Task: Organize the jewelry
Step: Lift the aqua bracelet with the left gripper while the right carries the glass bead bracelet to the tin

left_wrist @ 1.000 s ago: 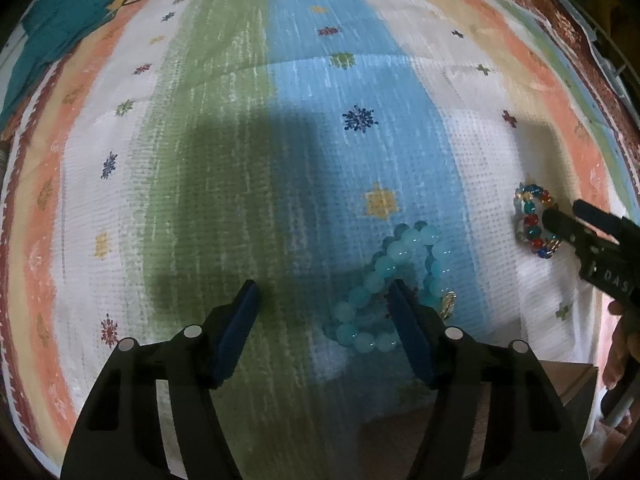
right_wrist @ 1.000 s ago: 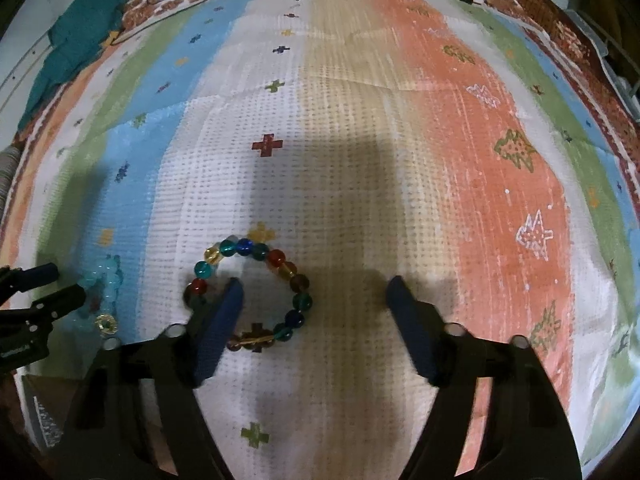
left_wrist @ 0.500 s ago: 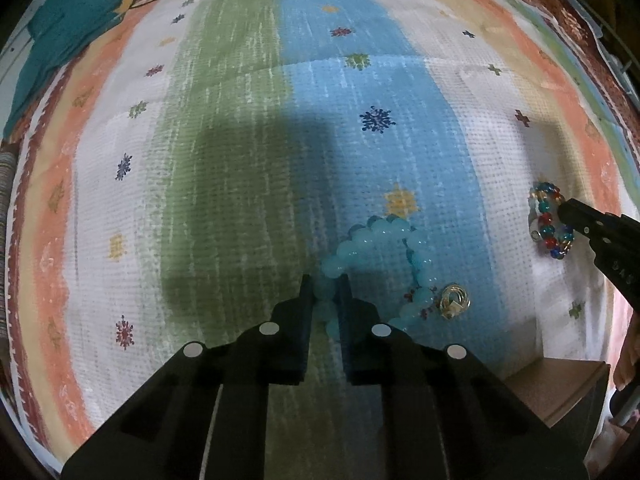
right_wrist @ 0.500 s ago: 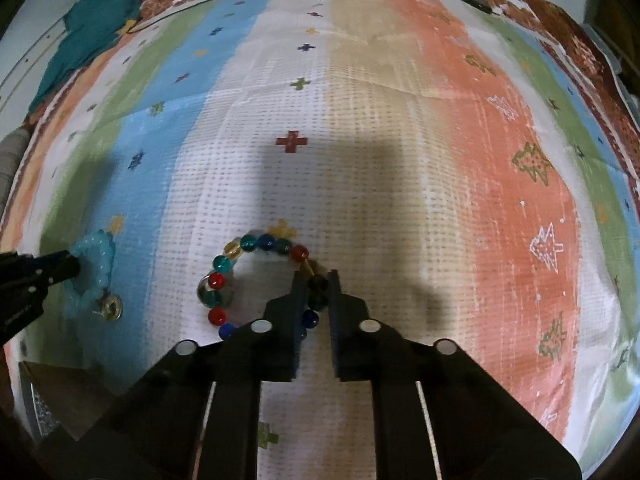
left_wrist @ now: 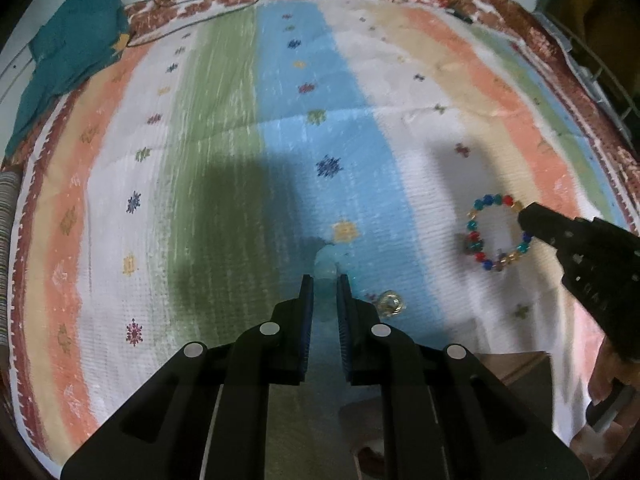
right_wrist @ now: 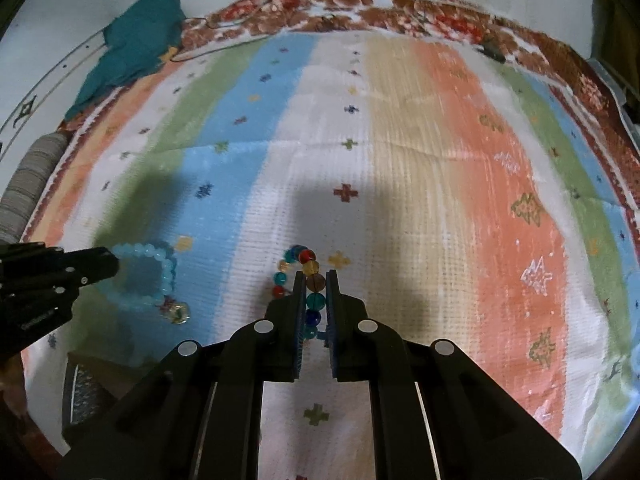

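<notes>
A striped cloth (left_wrist: 224,128) is spread across the worktop, with a teal garment (left_wrist: 68,48) bunched at its far left corner. Half a second ago both bracelets lay flat on the cloth; now each is lifted clear, so carrying to a storage place can be judged as next. The left claw (left_wrist: 325,286) is clenched on the pale blue bracelet (right_wrist: 154,276), its charm (right_wrist: 178,312) dangling. The right claw (right_wrist: 314,280) is clenched on the multicoloured bracelet (left_wrist: 498,232), beads pinched between the pads.
</notes>
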### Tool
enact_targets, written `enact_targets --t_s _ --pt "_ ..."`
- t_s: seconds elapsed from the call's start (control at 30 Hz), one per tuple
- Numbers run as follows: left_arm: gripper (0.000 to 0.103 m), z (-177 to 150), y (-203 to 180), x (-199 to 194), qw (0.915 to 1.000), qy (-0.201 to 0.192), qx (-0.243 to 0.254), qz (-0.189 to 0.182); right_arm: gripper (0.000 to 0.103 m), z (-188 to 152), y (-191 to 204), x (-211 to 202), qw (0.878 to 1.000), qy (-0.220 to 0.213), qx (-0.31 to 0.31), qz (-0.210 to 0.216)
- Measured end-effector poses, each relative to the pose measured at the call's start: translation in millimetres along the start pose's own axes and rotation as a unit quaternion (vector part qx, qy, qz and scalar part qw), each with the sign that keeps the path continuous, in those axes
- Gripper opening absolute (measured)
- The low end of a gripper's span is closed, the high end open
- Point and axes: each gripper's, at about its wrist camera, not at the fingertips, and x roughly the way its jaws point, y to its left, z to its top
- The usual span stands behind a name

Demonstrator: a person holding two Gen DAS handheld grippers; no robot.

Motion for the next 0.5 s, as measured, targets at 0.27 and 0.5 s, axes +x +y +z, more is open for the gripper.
enact_targets --t_s 0.27,0.5 --pt "0.011 1 -7 -20 0.9991 -0.040 -0.010 -0.009 0.011 -4 10 -24 0.999 -0.036 -0.010 0.007" --pt "0.011 -1 -10 -48 0.9965 -0.078 -0.016 -0.024 0.011 -4 17 -51 0.997 -0.075 -0.018 0.016"
